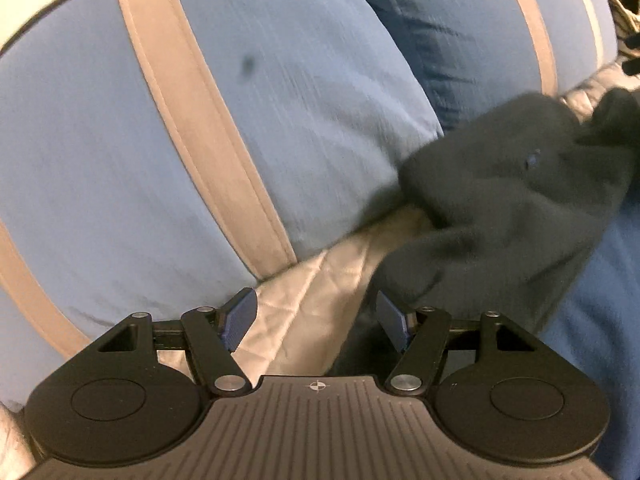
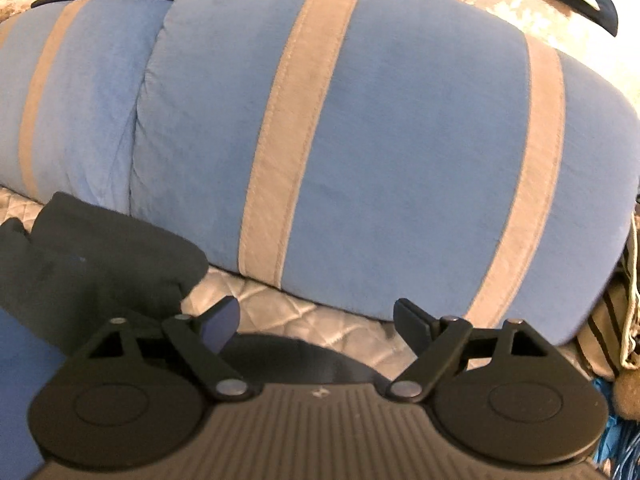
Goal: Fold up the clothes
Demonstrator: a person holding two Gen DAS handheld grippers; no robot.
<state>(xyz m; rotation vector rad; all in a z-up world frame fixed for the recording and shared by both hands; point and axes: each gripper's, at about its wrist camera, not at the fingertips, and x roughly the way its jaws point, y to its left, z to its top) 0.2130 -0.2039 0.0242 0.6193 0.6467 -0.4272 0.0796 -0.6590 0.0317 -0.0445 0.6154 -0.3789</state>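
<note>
My left tool [image 1: 316, 322] stands with its blue pads apart and nothing between them; under the gap lies only the pale quilted bed cover [image 1: 304, 280]. My right tool [image 2: 316, 320] is spread wider still and just as empty, above the same quilting.

The thing I judge the coming move turns on is the dark charcoal knitted garment [image 1: 496, 196], a soft, rumpled heap on the bed. From the left tool it lies at about one to two o'clock, its near hem just beside that tool's right finger [image 1: 394, 322]. Its long axis runs from that near edge up and away toward two o'clock. From the right tool the same garment [image 2: 100, 256] sits at about ten o'clock, just beside the left finger [image 2: 218, 326]. So it lies between my two tools, near both, and I cannot say which is nearer; whether either finger touches it, the blur hides.

Beyond it, from ten to one o'clock, rises a bulky bright-blue folded cloth with grey stripes [image 2: 400, 140], resting on the bed cover; I take it for bedding or a folded piece, not certain which.

No container shows in either view.
</note>
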